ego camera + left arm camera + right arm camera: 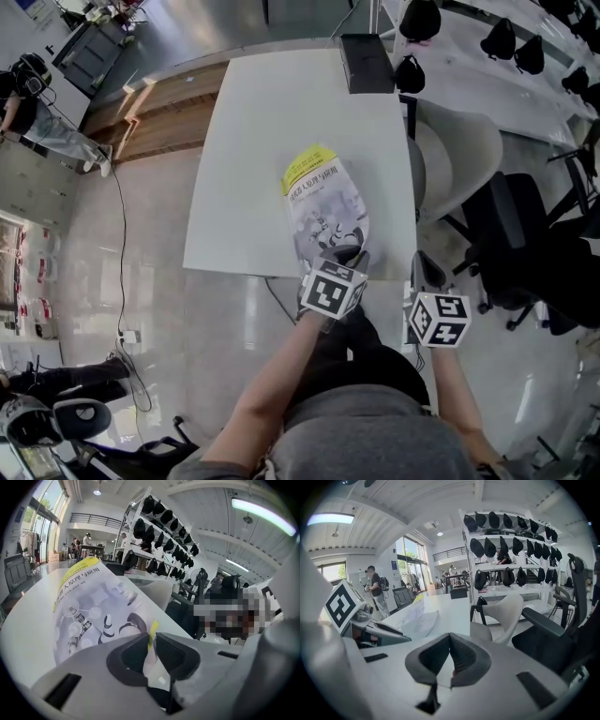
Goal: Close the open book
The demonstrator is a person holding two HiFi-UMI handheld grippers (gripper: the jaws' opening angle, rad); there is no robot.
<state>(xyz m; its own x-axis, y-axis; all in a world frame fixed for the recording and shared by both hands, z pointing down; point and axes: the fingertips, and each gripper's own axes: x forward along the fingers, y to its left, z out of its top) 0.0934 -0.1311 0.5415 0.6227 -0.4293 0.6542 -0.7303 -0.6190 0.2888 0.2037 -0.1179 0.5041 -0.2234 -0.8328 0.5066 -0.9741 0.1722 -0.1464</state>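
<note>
Down at the left gripper [152,637]: parted by a narrow slit, with the near edge of the pale grey paperback book [323,211] slipped into that gap, not squeezed. Stretching away ahead of those jaws, cover facing up, yellow band at the far end, on the white rectangular table [272,122]. Over at the right gripper [450,637]: pinched together on nothing, just right of the left one, clear of the book.

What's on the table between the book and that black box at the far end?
Nothing. In the head view the table is bare white surface all the way from the book to the black box.
</note>
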